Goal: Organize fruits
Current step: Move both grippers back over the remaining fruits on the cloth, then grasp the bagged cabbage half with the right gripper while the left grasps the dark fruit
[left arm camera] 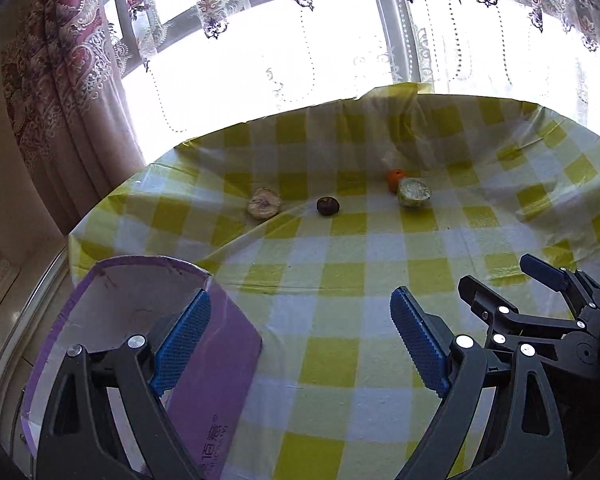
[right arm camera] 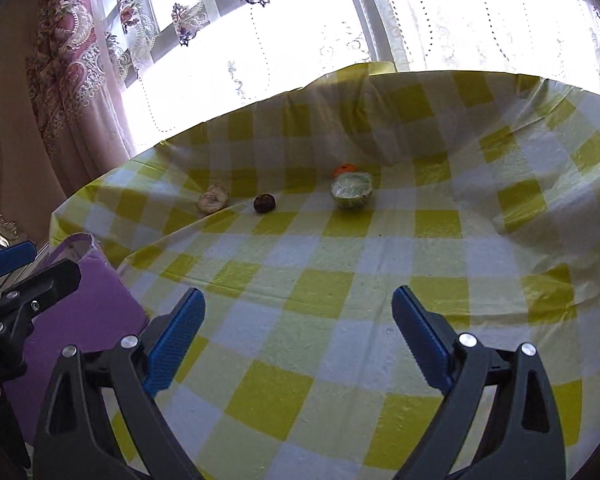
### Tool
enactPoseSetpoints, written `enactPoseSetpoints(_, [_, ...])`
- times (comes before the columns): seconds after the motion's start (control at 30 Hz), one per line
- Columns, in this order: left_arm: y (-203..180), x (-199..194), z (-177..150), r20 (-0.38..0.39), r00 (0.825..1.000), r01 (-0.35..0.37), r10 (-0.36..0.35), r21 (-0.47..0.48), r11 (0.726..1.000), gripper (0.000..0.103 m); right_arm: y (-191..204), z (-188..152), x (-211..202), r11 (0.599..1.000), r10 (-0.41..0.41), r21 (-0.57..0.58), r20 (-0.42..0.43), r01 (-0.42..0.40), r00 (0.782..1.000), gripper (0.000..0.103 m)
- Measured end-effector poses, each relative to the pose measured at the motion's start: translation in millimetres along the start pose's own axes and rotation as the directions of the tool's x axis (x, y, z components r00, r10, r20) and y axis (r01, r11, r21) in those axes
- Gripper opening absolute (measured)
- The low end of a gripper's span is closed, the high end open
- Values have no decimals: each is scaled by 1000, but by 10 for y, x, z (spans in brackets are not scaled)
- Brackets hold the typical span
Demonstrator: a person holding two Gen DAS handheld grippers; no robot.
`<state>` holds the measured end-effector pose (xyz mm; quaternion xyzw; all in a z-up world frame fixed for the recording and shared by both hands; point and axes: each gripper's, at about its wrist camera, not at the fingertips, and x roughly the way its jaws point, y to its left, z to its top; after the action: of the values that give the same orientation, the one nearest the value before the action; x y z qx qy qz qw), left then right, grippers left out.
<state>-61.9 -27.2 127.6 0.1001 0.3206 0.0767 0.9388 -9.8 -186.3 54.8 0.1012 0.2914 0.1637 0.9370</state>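
- Fruits lie in a loose row toward the far side of the checked tablecloth (left arm camera: 340, 272), near the window: a pale dried-looking fruit (left arm camera: 264, 203) on the left, a small dark fruit (left arm camera: 327, 205) beside it but apart, then a green halved fruit (left arm camera: 414, 192) with an orange fruit (left arm camera: 395, 178) just behind it, seemingly touching.
- Left gripper (left arm camera: 300, 340) points forward and down over the near part of the table, its blue pads (left arm camera: 182, 344) spread wide with nothing between them.
- Right gripper (right arm camera: 298, 338) takes much the same downward tilt, jaws wide apart and empty; it also shows at the right edge of the left wrist view.
- Purple box (left arm camera: 216, 364) stands open at the near left table edge, just beside the left gripper's left finger; its pale inside faces up.
- Between the grippers and the fruit the cloth is bare, with a fold running across it.
- Green halved fruit turns its cut face toward the cameras; the pale fruit likewise shows a flat face.
- Floral curtains (left arm camera: 60, 80) and lace hang at the bright window behind.
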Motion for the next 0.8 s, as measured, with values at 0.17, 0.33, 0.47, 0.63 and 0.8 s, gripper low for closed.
enactPoseSetpoints(0.17, [-178, 369, 30, -63, 997, 35, -34, 7, 999, 88, -191, 75, 263, 999, -41, 16, -45, 42, 998, 95])
enactPoseSetpoints(0.33, [-193, 815, 152, -105, 988, 107, -117, -95, 990, 88, -372, 273, 672, 995, -102, -19, -94, 100, 990, 97])
enactPoseSetpoints(0.47, [-191, 1356, 245, -100, 980, 146, -175, -246, 958, 88, -571, 538, 1045, 990, -137, 12, -116, 139, 984, 97])
enactPoseSetpoints(0.63, [-103, 1925, 314, -136, 978, 99, -159, -369, 924, 88, -615, 862, 1589, 985, -172, -10, -143, 172, 975, 97])
enactPoseSetpoints(0.8, [62, 2376, 410, -164, 978, 50, -131, -421, 906, 88, -468, 1081, 2120, 981, -186, -90, -194, 171, 963, 97])
